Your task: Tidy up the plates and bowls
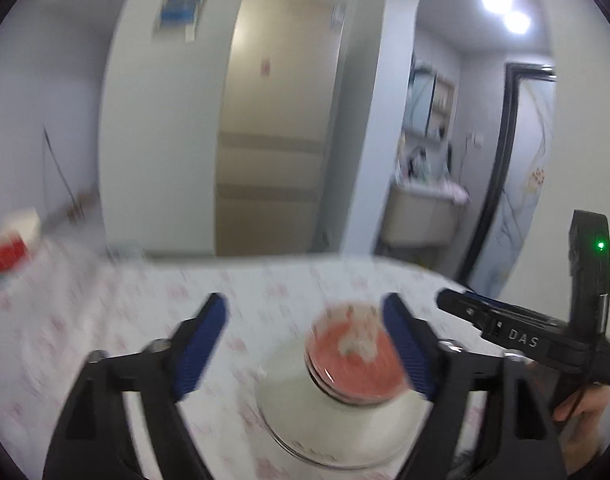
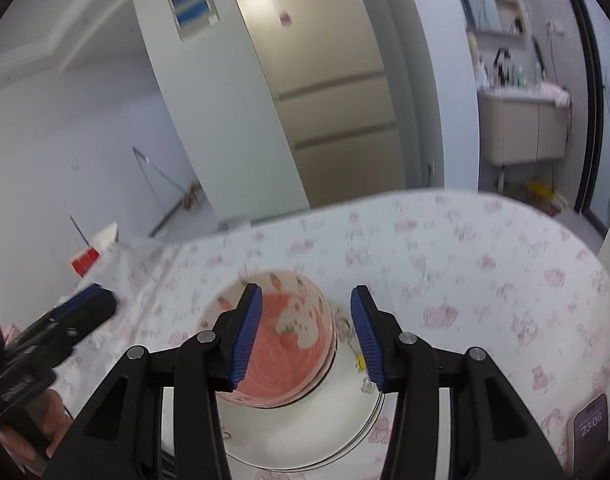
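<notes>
A pink bowl with a strawberry pattern [image 1: 357, 360] [image 2: 289, 344] sits on a white plate [image 1: 305, 420] [image 2: 305, 432] on the flower-print tablecloth [image 1: 105, 320]. My left gripper [image 1: 305, 308] hovers above them, tilted slightly down, its blue pads wide apart with nothing between them. The bowl shows just inside its right finger. My right gripper [image 2: 306, 294] is also above the dishes with its jaws apart and nothing pressed between them; the bowl lies behind its left pad. Each gripper's tip shows at the edge of the other's view, the right one [image 1: 465, 304] and the left one [image 2: 89, 304]. Both pictures are motion-blurred.
A red and white box [image 1: 9, 248] [image 2: 91, 256] stands at the table's far left corner. A phone [image 2: 591, 428] lies near the right front. The table's far edge [image 2: 425, 192] borders open floor, a beige door and a bathroom vanity beyond.
</notes>
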The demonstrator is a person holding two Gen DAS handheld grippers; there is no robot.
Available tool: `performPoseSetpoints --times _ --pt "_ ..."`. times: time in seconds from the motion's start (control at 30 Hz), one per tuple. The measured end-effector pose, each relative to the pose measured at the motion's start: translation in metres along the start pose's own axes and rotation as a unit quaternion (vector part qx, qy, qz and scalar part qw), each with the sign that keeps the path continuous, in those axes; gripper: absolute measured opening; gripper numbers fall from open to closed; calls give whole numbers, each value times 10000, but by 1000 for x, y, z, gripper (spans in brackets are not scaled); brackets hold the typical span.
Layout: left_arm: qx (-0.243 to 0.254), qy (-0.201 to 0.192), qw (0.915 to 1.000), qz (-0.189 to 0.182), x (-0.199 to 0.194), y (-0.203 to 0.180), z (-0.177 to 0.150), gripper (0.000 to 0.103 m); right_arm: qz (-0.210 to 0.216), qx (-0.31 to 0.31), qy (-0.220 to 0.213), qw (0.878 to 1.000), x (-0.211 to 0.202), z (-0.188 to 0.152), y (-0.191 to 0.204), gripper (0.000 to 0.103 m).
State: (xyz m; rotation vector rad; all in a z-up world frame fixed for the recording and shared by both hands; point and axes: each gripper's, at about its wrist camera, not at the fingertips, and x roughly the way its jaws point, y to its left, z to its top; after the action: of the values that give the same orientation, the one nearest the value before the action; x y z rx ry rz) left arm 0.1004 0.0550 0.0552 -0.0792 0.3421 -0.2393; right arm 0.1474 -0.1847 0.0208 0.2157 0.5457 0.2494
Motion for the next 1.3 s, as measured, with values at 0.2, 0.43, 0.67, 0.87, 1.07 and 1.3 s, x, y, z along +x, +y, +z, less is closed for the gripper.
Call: performPoseSetpoints --times 0.2,0.43,0.67,0.87,1.07,1.3 --pt "393 -1191 9918 246 -56 -13 -4 103 -152 -475 -1383 9891 -59 -6 19 94" --pt "516 -2015 9761 636 -90 -21 -34 103 -387 -730 -2324 9691 -92 -25 31 103" --pt "716 -2107 9737 480 -94 -28 -69 103 -423 -809 -2432 9657 -91 -58 25 103" --pt "779 -1994 9751 575 -75 -27 -94 103 -478 -878 -2380 9661 -75 -81 16 103" --pt "658 -1859 9770 811 -60 -19 -106 103 -641 -970 -2374 9644 -62 -98 12 103" --pt "866 -1928 9749 704 -61 -26 -112 103 -766 -1084 -2366 9625 -62 -106 17 103"
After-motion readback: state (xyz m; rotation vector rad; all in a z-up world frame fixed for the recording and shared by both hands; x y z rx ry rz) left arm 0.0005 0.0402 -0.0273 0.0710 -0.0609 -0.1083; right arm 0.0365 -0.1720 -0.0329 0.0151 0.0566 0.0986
